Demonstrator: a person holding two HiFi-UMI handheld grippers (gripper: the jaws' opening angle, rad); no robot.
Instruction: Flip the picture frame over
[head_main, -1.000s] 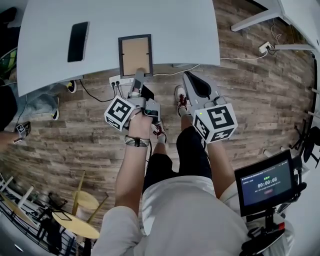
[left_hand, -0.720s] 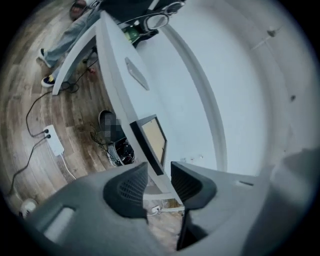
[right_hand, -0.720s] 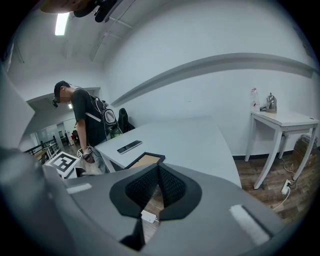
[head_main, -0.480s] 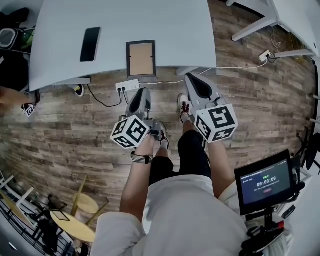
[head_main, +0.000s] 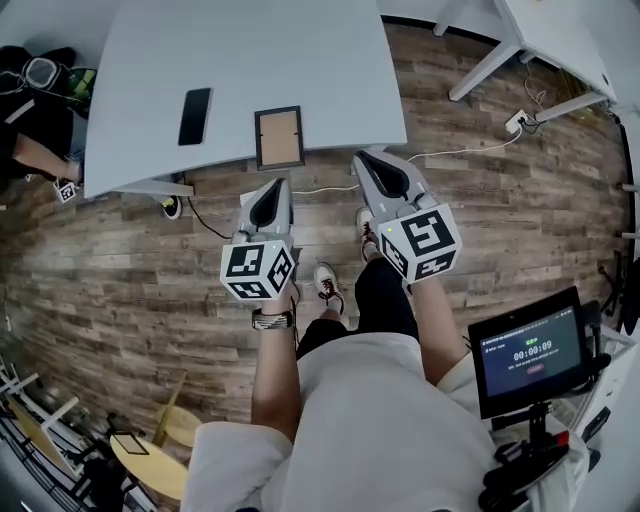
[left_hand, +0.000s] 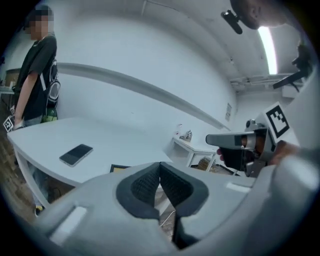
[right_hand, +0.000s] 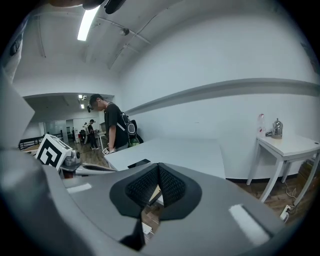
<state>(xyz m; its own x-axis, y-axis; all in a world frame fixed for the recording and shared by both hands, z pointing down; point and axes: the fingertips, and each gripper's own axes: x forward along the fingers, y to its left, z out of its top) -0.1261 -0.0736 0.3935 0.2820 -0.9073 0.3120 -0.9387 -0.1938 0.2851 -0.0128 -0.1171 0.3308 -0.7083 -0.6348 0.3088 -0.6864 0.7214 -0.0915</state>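
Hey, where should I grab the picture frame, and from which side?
Pinch the near border of the picture frame from your side. It lies flat right at the table's near edge, so that rail is probably the only part fingers can get under.

Picture frame (head_main: 279, 138) black rim, tan-brown panel; table (head_main: 300, 60) pale grey; phone (head_main: 194, 116) black; floor (head_main: 120, 270) brown wood-grain planks; left gripper (head_main: 274, 186), right gripper (head_main: 360, 160) grey, black-and-white marker cubes.
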